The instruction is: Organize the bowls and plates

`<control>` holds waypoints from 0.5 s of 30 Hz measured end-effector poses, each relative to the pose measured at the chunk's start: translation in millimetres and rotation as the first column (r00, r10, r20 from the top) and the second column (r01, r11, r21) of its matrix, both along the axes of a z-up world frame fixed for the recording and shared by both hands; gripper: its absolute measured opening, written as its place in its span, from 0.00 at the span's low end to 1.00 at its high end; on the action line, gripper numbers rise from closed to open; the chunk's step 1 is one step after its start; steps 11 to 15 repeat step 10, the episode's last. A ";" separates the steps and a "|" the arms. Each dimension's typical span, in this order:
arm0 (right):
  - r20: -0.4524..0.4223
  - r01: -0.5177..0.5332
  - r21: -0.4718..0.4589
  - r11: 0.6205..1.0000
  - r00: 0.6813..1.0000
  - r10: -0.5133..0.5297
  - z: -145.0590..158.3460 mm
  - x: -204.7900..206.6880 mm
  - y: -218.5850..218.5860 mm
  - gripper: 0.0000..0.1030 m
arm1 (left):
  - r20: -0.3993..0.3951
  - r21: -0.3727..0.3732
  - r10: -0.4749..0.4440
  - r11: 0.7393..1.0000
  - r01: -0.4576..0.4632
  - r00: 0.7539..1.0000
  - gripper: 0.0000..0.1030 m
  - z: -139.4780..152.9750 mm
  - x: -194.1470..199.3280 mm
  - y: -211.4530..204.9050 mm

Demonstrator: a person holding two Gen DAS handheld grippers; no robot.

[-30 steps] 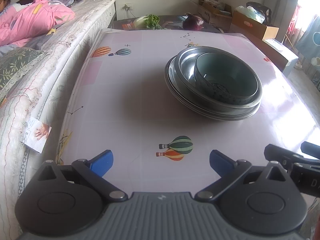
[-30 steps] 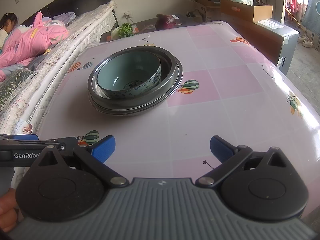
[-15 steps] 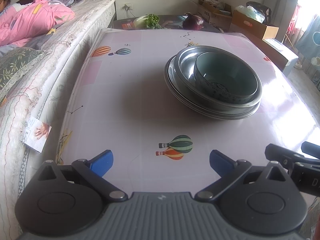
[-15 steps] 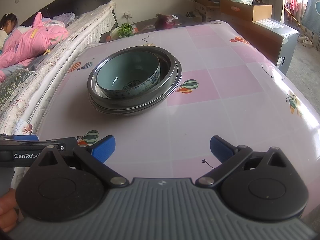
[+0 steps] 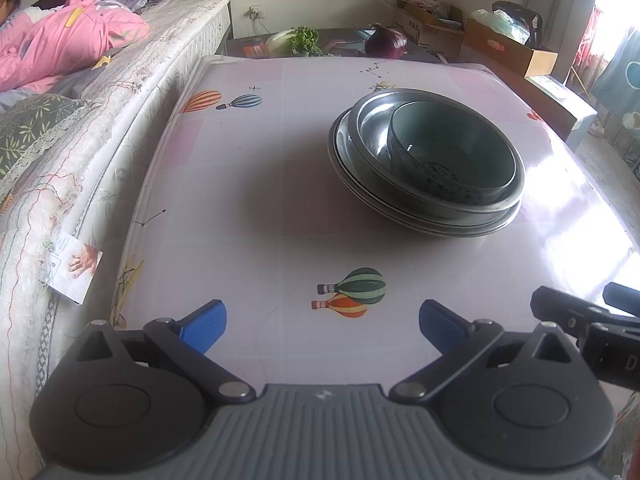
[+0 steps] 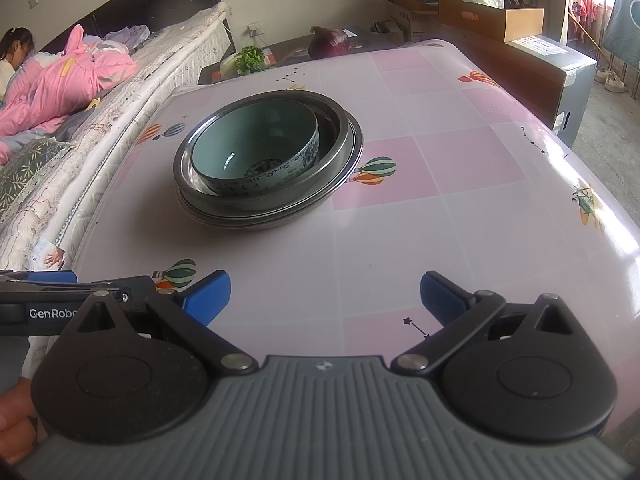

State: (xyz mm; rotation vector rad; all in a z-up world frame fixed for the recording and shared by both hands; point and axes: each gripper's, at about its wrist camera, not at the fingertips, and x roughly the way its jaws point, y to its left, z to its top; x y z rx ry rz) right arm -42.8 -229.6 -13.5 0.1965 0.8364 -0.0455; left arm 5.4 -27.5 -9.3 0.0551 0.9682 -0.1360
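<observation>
A teal ceramic bowl (image 5: 452, 152) (image 6: 256, 148) sits inside a metal bowl (image 5: 370, 124) (image 6: 336, 128), which rests on stacked metal plates (image 5: 440, 222) (image 6: 260, 220) in the middle of the pink table (image 5: 260, 184) (image 6: 440, 184). My left gripper (image 5: 322, 322) hovers open over the table's near edge, well short of the stack, with nothing between its blue pads. My right gripper (image 6: 324, 294) is likewise open and empty, near the front edge. Each gripper shows at the side of the other's view.
A mattress (image 5: 80, 140) with a pink blanket borders the table's left side, and a person lies at its far end. Beyond the table stand a low dark stand with greens (image 5: 304, 40) and a red cabbage (image 6: 334, 42), plus cardboard boxes (image 6: 492, 20).
Both views have crept very slightly; the stack sits a touch lower and nearer in the frames. Both grippers stay open and empty.
</observation>
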 end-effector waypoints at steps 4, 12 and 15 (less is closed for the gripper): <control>-0.001 0.001 0.002 1.000 1.000 -0.001 -0.2 -0.4 -0.2 0.99 | -0.001 0.000 -0.001 1.000 0.001 1.000 1.00 0.2 0.2 0.1; -0.001 0.001 0.002 1.000 1.000 -0.001 -0.3 -0.4 -0.1 0.99 | -0.009 0.005 -0.008 1.000 0.008 1.000 1.00 -1.3 0.1 -0.4; -0.001 0.001 0.002 1.000 1.000 -0.001 -0.3 -0.4 -0.1 0.99 | -0.009 0.005 -0.008 1.000 0.008 1.000 1.00 -1.3 0.1 -0.4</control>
